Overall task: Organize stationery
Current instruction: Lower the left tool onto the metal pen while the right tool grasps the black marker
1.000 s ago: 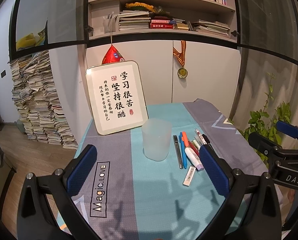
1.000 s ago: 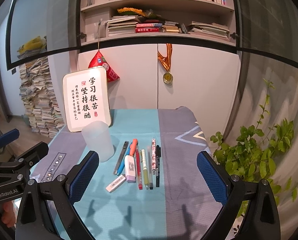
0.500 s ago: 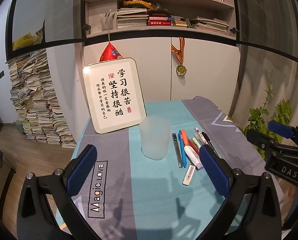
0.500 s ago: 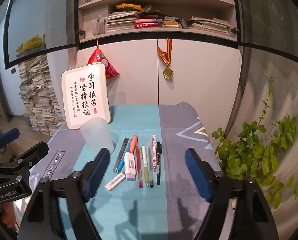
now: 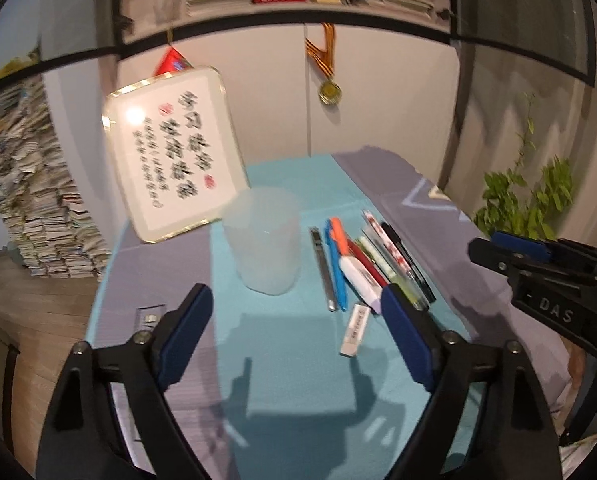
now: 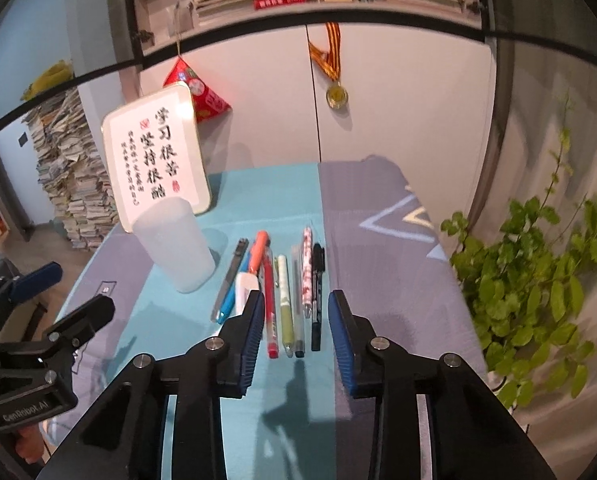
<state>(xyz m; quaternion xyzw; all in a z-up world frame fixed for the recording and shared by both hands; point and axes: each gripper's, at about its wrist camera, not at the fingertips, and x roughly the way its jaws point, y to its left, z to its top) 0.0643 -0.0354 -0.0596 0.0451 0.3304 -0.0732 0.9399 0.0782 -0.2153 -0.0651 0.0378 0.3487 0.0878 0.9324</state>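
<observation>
— Though just closing, gripped nothing in the right gripper (image 6: 297, 300): hung with jaws narrowed but apart, above the near ends of the pens (image 6: 284, 300), with no pad touching any.

— And the left gripper (image 5: 296, 294)?

— Stood wide and empty, having also just closed a little. Hovered over the bare tablecloth (image 5: 298, 380), short of the eraser (image 5: 356, 330) and the upright cup (image 5: 264, 246). Nothing yet in the cup, as far as could be seen; pens laid in a row just right of it.

— Could have gone wrong how?

— Might have pinched two or three pens together, packed side by side as they lay. Might have rolled the neighbours out of line. Might have tipped the light cup on a careless drop, with nothing steadying it.

— Read any writing?

— Read "DAS" on the right tool's body and "GenRobot.AI" on the left's. Farther off, made out 学习很苦 坚持很酷 on the framed sign (image 6: 158, 160) leaning behind the cup. Could not read the eraser's label.
</observation>
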